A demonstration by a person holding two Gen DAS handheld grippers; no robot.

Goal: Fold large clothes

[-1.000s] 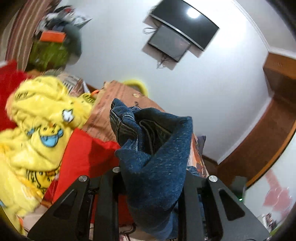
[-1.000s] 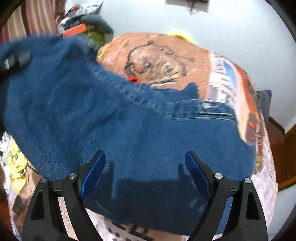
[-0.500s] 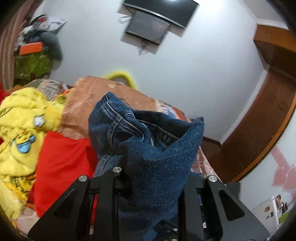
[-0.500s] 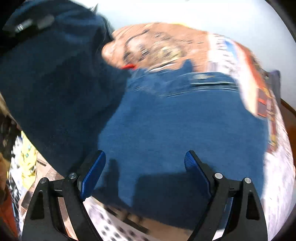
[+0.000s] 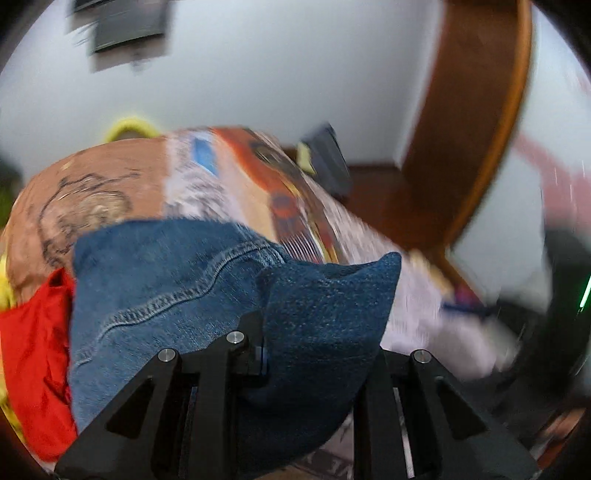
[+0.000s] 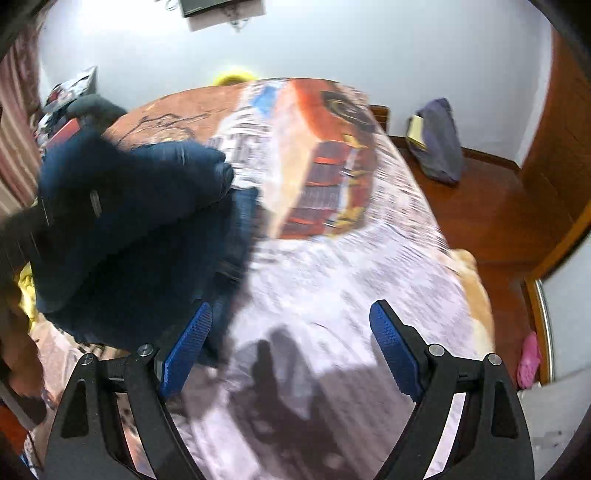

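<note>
Up close in the left wrist view, the left gripper [image 5: 314, 354] is clamped on a thick fold of blue jeans [image 5: 170, 291], the coarse dark denim bunching up between the black fingers into a pointed peak. Beyond the pinch the fabric is lighter, worn blue with a curved line of pale double stitching running across it. The jeans lie over a printed bedspread [image 5: 229, 184], smooth cloth with a brown sketched figure on one side, orange-red blocks and pale newsprint-like lettering on the other. A bright red garment [image 5: 33, 365] lies crumpled against the jeans at the left edge. Behind the bed are a plain pale wall, a dark flat screen [image 5: 125, 26] mounted high up, and a glossy brown wooden door frame [image 5: 476, 122]. Much of this view is blurred.

Over in the right wrist view, the right gripper [image 6: 291, 347] has its jaws standing wide apart with nothing between them, its ribbed blue pads [image 6: 188, 347] hanging above the pale lettered part of the bedspread [image 6: 332, 280]. The jeans [image 6: 129, 236] sit to the left as a rounded, dark, heavy bundle on the bed, with a seamed edge trailing down just beside the left pad; whether it touches the pad is unclear. A slate-coloured cloth bag [image 6: 439, 144] slumps against the wall on the polished wooden floor [image 6: 491, 218], and a pink slipper [image 6: 528, 358] lies by the door at the right.
</note>
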